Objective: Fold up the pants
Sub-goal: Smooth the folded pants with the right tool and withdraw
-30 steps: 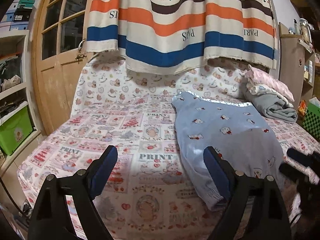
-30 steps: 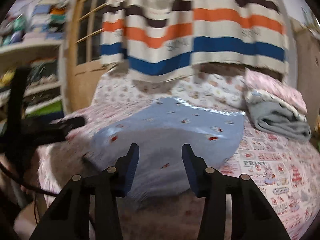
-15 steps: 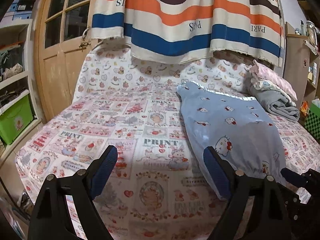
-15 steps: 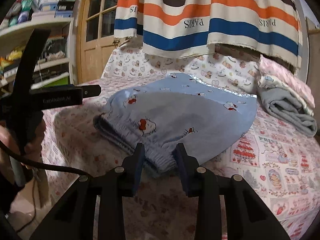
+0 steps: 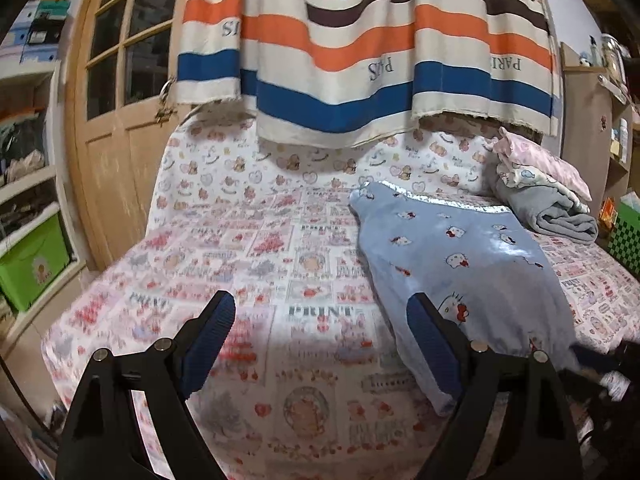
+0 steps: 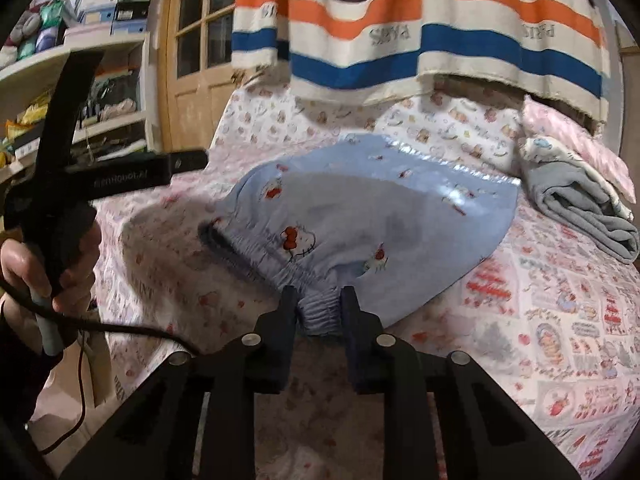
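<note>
Lying flat on the bed (image 5: pixel 224 264), the pants (image 6: pixel 384 216) are soft pale-blue knit printed with small cartoon cats, their cuff gathered into ribbed elastic. A patchwork-print sheet covers the bed; a striped curtain (image 5: pixel 360 52) hangs behind it, a wooden door (image 5: pixel 116 128) stands at the left, and folded clothes (image 5: pixel 548 196) are stacked by the far right. The right gripper (image 6: pixel 320 300) is clamped on the pants' near cuff. The left gripper (image 5: pixel 320 320) hangs wide open above the sheet, the pants just beside its right finger.
</note>
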Action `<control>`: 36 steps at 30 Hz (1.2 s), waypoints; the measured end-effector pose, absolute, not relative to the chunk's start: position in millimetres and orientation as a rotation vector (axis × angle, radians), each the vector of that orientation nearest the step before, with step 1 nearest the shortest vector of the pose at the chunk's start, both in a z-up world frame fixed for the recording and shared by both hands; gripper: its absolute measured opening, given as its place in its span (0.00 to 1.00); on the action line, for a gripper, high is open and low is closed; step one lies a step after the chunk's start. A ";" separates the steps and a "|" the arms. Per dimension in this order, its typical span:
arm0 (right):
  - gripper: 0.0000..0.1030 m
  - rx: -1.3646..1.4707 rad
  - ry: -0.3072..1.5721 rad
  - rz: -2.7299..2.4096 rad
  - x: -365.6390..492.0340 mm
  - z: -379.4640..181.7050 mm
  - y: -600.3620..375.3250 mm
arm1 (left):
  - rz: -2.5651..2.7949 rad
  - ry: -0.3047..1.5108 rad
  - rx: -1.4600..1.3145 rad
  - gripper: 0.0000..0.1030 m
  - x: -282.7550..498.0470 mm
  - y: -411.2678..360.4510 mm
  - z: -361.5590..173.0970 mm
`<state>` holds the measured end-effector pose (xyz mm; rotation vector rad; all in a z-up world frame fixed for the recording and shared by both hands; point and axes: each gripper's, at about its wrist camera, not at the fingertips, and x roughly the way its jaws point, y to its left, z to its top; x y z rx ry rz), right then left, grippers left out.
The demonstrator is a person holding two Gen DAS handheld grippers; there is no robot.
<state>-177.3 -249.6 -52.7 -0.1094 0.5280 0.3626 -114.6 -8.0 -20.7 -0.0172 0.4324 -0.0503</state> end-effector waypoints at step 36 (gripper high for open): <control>0.55 0.055 0.471 0.078 27.2 35.8 -408.8 | -0.508 0.822 -0.079 0.49 228.2 -88.4 26.7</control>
